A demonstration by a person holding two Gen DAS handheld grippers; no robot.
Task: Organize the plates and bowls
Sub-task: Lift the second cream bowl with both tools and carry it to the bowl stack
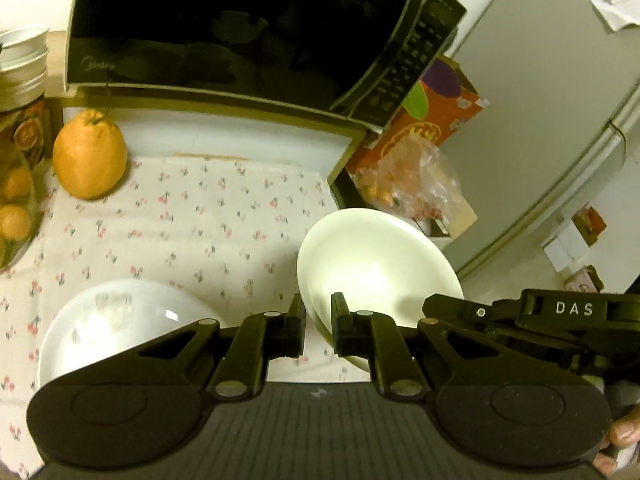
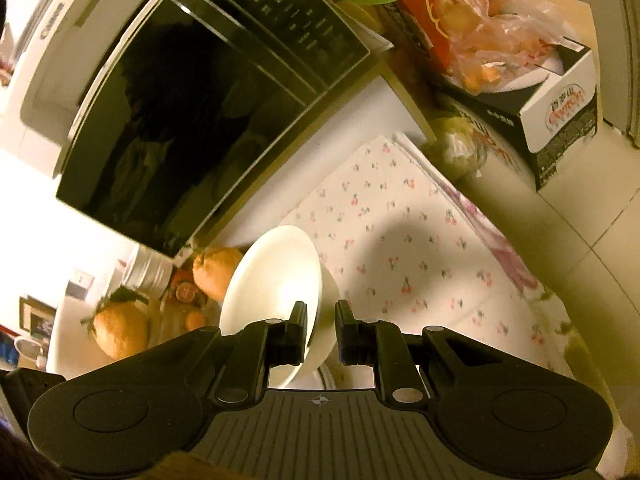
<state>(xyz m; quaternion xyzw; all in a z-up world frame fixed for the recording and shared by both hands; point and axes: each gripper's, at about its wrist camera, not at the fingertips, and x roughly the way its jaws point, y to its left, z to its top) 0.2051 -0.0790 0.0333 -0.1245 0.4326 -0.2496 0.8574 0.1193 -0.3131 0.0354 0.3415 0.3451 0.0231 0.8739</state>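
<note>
Left tool (image 1: 318, 316): clenched on the near rim of a white bowl (image 1: 376, 264), which is tilted and lifted clear of the cherry-print cloth (image 1: 200, 216) on the counter. Right tool (image 2: 322, 322): clenched on the rim of the same bowl (image 2: 276, 276) from the opposite side, one finger inside the rim, one outside.

- White plate (image 1: 116, 320): lying flat on the cloth, just left of the left tool and partly hidden beneath it. Judged the likely stacking base.
- Large orange citrus (image 1: 90, 154): far left of the left tool, ahead near the microwave (image 1: 240, 28).
- Bagged fruit (image 1: 412, 176): beyond the bowl, to the right.

Handling note: keep both grips level with each other so the bowl stops tilting; carry it leftward, centre it over the plate, lower until it seats, then release both together. Glazed rim is probably slippery.
</note>
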